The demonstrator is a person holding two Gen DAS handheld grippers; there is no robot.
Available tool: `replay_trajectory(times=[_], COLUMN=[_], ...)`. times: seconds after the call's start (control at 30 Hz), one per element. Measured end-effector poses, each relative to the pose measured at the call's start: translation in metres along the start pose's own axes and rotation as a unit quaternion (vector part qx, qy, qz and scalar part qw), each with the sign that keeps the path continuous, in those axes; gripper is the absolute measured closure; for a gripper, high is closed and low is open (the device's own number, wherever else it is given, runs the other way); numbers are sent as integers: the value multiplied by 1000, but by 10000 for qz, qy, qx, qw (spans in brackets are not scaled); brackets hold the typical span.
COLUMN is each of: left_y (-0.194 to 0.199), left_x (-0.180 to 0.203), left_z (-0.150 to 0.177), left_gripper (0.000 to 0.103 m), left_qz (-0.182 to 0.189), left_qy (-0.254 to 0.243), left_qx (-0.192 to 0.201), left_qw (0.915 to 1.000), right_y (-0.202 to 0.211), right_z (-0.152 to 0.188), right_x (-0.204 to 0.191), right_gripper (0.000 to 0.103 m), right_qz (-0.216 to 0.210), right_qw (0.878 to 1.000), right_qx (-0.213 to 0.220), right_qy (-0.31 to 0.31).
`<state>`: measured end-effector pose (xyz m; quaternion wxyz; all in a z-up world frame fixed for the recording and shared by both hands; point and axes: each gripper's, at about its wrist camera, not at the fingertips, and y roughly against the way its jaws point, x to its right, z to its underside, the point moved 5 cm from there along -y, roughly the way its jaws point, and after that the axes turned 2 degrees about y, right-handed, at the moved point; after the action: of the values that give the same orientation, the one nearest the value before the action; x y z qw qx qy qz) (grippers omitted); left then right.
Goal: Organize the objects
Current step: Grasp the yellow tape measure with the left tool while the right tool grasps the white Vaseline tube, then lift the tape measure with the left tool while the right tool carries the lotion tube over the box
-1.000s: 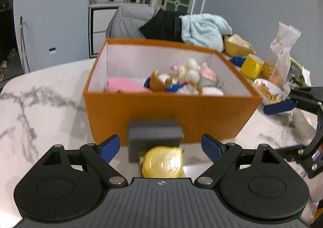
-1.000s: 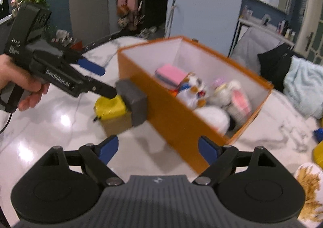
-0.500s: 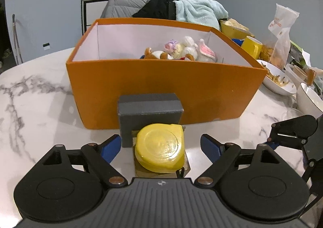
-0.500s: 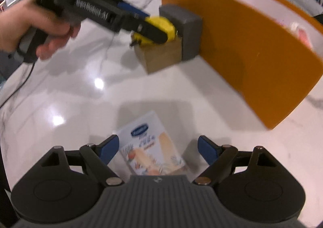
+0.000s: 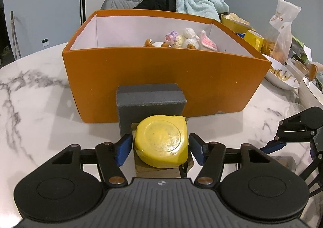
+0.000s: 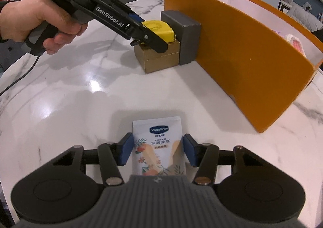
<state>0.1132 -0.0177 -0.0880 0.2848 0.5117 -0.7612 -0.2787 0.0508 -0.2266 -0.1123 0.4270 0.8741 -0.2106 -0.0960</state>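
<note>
My right gripper (image 6: 158,150) brackets the Vaseline tube (image 6: 158,147) lying on the tabletop (image 6: 80,96), pads just beside its edges. My left gripper (image 5: 160,147) straddles the yellow tape measure (image 5: 161,143) atop a gold box (image 6: 159,56), against a grey box (image 5: 150,102) by the orange box (image 5: 161,78).

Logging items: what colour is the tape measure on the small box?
Yellow tape measure, clearest in the left wrist view.

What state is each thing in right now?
left gripper: closing around the tape measure, pads at its sides
yellow tape measure: lying flat on the gold box
gold box: closed, on the table
grey box: closed, against the orange box
orange box: open, toys inside
right gripper: pads flanking the Vaseline pouch
Vaseline pouch: flat on the table
</note>
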Motion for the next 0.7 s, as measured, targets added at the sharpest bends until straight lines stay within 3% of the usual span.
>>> replay_trajectory(times=[0.37, 0.5, 0.7], left_y=[8, 11, 12], left_x=[-2, -5, -10], left_z=[-3, -6, -7], left_gripper=[31, 43, 44], left_qz=[72, 80, 90], left_qy=[56, 175, 315], left_qx=[194, 186, 115], left_qw=[9998, 9996, 9994], right_y=[1, 2, 2], right_z=[0, 1, 0], right_x=[0, 0, -1], right_gripper=[47, 47, 47], right_qz=[25, 26, 69], right_qw=[10000, 10000, 9999], right_qx=[36, 36, -3], right_qy=[-62, -63, -104])
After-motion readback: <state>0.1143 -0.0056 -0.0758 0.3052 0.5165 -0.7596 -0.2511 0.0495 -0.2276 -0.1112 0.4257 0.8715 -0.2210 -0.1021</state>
